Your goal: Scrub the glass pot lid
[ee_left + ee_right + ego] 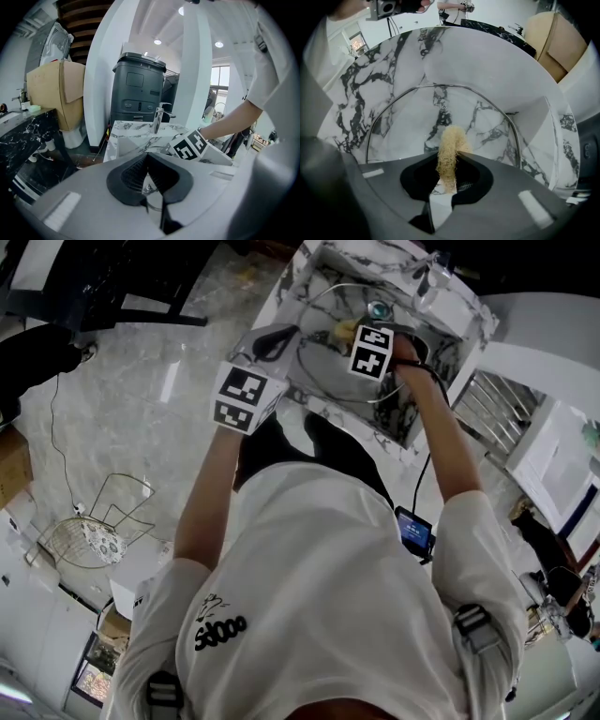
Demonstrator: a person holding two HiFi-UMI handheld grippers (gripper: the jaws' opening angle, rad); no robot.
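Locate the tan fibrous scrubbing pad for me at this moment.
Right gripper view, centre: the tan fibrous scrubbing pad is clamped in the right gripper, held over the metal-rimmed glass pot lid that lies in the white marble sink.

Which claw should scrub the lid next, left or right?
Right. The right claw is shut on the yellow scrubber, which points at the glass lid in the sink. The left claw seems to pinch the lid's rim, steadying it.
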